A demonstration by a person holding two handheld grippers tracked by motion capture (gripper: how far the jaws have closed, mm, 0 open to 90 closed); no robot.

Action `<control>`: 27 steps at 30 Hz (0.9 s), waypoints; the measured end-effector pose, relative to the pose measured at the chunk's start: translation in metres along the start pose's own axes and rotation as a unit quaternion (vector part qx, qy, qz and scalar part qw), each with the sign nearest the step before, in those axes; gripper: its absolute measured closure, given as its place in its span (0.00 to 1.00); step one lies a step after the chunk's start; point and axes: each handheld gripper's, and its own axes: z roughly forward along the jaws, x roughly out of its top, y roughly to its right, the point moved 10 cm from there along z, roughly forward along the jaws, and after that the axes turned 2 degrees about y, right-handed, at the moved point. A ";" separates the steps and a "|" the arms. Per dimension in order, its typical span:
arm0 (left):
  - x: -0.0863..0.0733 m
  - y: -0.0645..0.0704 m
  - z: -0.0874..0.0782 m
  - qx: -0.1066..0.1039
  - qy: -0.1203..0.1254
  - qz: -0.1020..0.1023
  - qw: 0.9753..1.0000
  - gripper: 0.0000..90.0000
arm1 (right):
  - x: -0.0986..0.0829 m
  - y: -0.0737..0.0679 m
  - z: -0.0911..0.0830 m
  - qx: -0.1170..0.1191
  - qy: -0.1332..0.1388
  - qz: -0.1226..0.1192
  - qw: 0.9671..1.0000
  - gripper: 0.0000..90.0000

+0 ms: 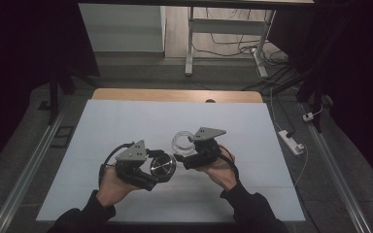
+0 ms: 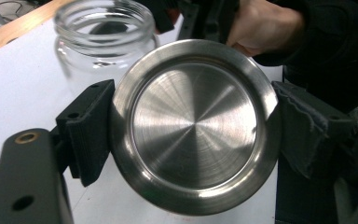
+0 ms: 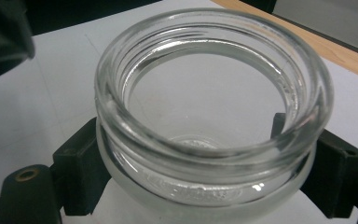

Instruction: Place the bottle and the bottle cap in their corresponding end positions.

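A round steel lid (image 2: 193, 126) with a brushed face is clamped edge to edge between the jaws of my left gripper (image 1: 161, 167); the same lid (image 1: 162, 166) appears in the high view at the table's middle, left of the jar. A clear glass jar (image 3: 205, 107) with a threaded, open mouth sits between the jaws of my right gripper (image 1: 184, 154), which are closed on its body below the rim. The jar (image 1: 182, 141) is empty and stands just beyond and right of the lid. In the left gripper view the jar (image 2: 103, 37) rises behind the lid.
A white sheet (image 1: 126, 121) covers the table, with a strip of wood (image 1: 175, 95) showing at the far edge. A power strip (image 1: 291, 141) and cables lie on the floor to the right. A metal desk frame (image 1: 223, 34) stands beyond the table.
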 end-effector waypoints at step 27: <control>-0.047 0.000 0.056 0.001 -0.039 0.013 0.999 0.22 | 0.005 0.039 0.044 -0.031 -0.020 0.007 0.999 0.17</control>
